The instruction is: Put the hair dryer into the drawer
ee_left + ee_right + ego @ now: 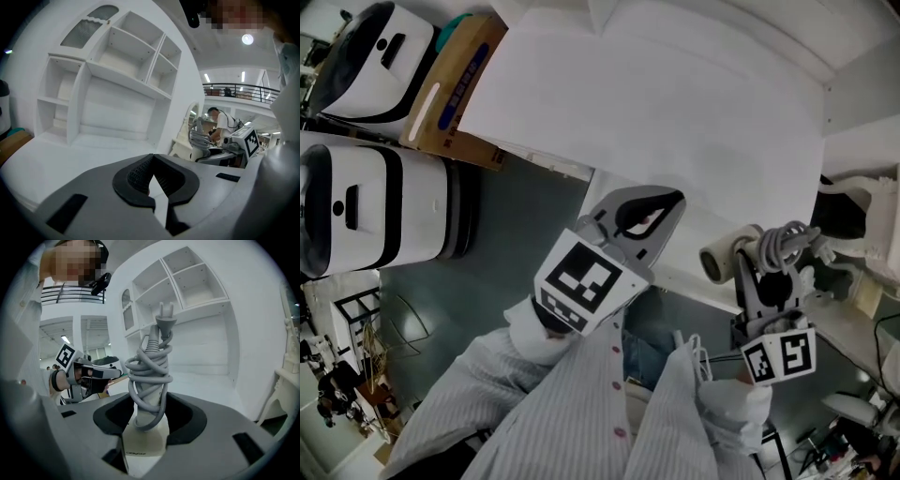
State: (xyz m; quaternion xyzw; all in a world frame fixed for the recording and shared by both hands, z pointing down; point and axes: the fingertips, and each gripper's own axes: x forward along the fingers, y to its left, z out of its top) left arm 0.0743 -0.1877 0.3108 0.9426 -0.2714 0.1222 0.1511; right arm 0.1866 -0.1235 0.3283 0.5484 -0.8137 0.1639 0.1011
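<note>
Your right gripper (149, 412) clamps the hair dryer (150, 380) by its cord-wrapped handle, at the desk (675, 112) edge. The handle's long axis runs outward along the jaws, plug farthest. Your left gripper (153, 174) is closed and empty.

- Setting: a large indoor lab or test hall.
- Evidence: black mezzanine railing (234, 86), ceiling strip lights (243, 76), rounded white-and-black machines (370, 202), brown cardboard box (455, 89), grey floor (516, 234).

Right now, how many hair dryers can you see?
1. The hair dryer is clamped by the right gripper, cord wound around its handle, in front of the white shelf unit. The left gripper holds nothing. Others could be hidden out of view.
</note>
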